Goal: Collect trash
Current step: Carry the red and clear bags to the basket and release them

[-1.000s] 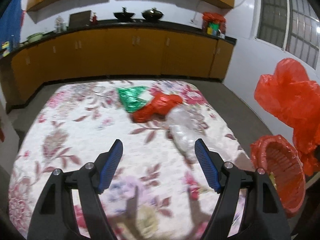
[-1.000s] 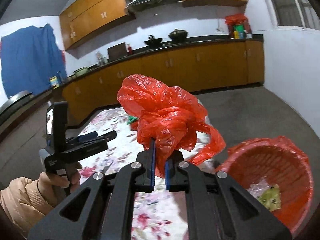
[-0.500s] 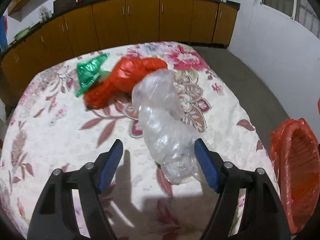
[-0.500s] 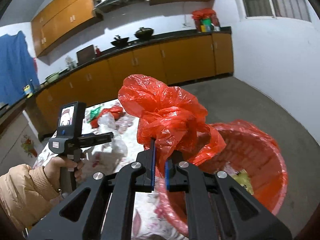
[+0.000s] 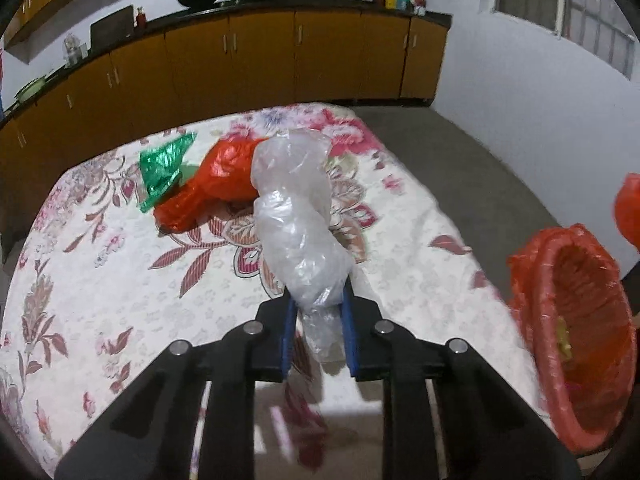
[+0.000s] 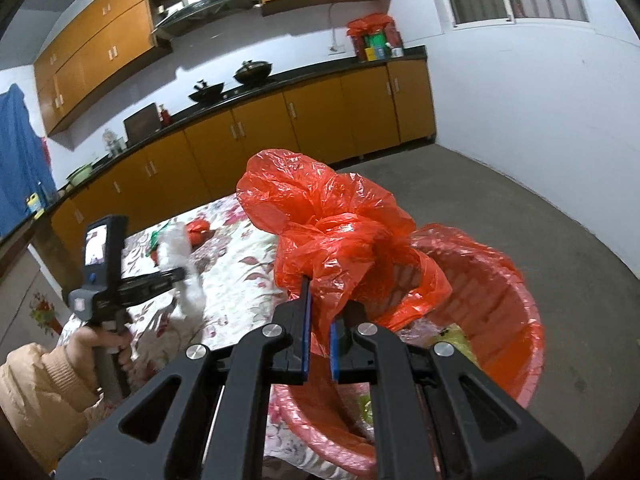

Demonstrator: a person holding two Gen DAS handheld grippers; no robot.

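Note:
My left gripper [image 5: 318, 304] is shut on the near end of a crumpled clear plastic bag [image 5: 296, 216], which rises over the floral table [image 5: 100, 280]. Behind it lie a red plastic bag [image 5: 212, 184] and a green foil wrapper [image 5: 164, 164]. My right gripper [image 6: 320, 312] is shut on a crumpled red plastic bag [image 6: 332, 232] and holds it over the red-lined trash basket [image 6: 504, 292]. The basket also shows in the left wrist view [image 5: 576, 328] at the table's right edge. The left gripper with the clear bag shows in the right wrist view [image 6: 180, 272].
Orange cabinets with a dark counter [image 5: 260, 0] run along the far wall. Grey floor [image 5: 480, 168] lies right of the table. Some trash lies in the basket's bottom [image 6: 452, 336]. A person's hand and sleeve [image 6: 44, 376] hold the left gripper.
My left gripper has closed on the clear bag and lifted its near end. My right gripper has carried the red bag over the basket.

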